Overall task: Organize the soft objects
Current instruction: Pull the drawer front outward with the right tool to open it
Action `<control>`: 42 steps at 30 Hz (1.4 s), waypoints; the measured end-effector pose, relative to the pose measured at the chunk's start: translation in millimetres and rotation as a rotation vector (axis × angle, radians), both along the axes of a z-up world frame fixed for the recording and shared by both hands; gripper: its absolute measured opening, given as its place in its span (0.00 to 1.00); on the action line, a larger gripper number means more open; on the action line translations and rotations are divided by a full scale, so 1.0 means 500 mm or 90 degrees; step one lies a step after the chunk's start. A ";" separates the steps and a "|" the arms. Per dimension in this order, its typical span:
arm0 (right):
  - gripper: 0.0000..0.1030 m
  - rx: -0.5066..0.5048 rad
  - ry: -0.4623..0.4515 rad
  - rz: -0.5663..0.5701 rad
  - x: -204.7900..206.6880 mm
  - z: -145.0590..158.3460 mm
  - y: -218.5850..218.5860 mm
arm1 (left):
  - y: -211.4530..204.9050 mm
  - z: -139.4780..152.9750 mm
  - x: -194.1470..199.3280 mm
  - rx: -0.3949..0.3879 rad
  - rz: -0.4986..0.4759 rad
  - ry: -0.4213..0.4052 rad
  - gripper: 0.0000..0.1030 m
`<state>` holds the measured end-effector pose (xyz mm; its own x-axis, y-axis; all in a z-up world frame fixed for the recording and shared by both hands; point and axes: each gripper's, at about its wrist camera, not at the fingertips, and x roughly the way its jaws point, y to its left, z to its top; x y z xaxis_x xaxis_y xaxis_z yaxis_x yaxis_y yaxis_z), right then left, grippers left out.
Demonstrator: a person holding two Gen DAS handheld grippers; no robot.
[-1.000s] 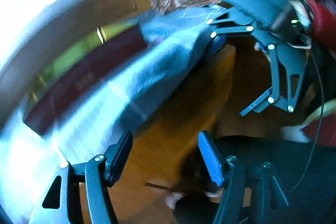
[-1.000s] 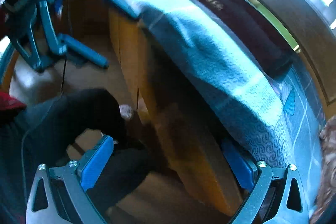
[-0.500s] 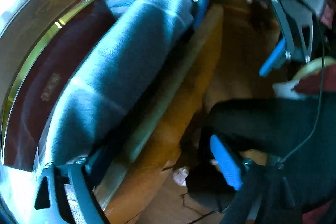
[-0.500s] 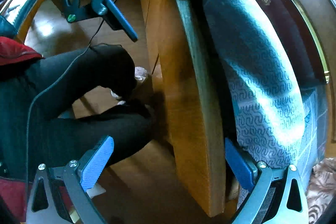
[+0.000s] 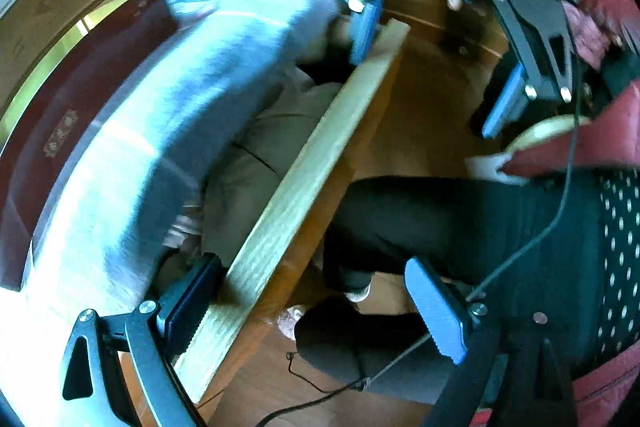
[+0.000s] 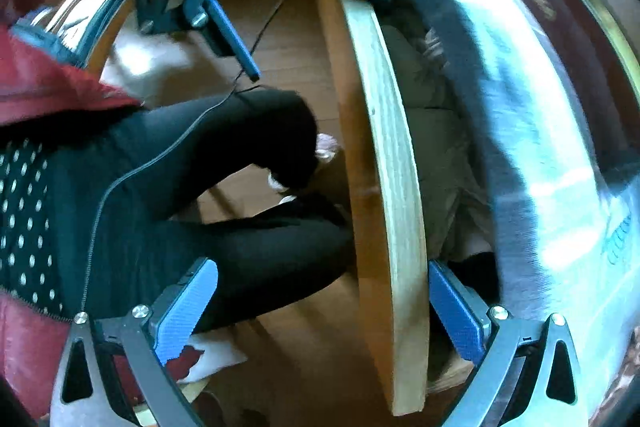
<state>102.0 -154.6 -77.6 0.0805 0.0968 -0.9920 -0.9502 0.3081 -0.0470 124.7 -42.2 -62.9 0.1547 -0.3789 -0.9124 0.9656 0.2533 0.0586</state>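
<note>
Both tongs have tipped from a slanted view to looking steeply down over the drawer's wooden front edge (image 5: 304, 187). The left tongs (image 5: 316, 311) have just been opening and now straddle that edge. The blue-grey cloth (image 5: 168, 131) is draped further back, uncovering beige fabric (image 5: 260, 163) inside the drawer.

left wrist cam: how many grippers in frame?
2. The left gripper is at the bottom edge, its fingers having just opened wide, with the wooden panel between them. The right gripper is at the top, also straddling that panel. None seem hidden.
</note>
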 end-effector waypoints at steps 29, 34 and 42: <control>1.00 -0.082 -0.025 -0.004 -0.132 -0.086 0.035 | -0.058 -0.074 -0.139 0.035 -0.025 -0.018 0.87; 1.00 -0.049 -0.014 -0.055 -0.120 -0.071 0.028 | -0.049 -0.067 -0.130 0.029 -0.038 0.032 0.86; 1.00 -0.022 -0.007 -0.056 -0.197 -0.064 0.042 | -0.027 -0.072 -0.210 0.031 -0.056 0.018 0.86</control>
<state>3.8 -133.8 -109.4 0.0985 0.0540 -0.9937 -0.9188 0.3885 -0.0699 19.7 -55.8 -99.0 0.0972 -0.3449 -0.9336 0.9854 0.1653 0.0415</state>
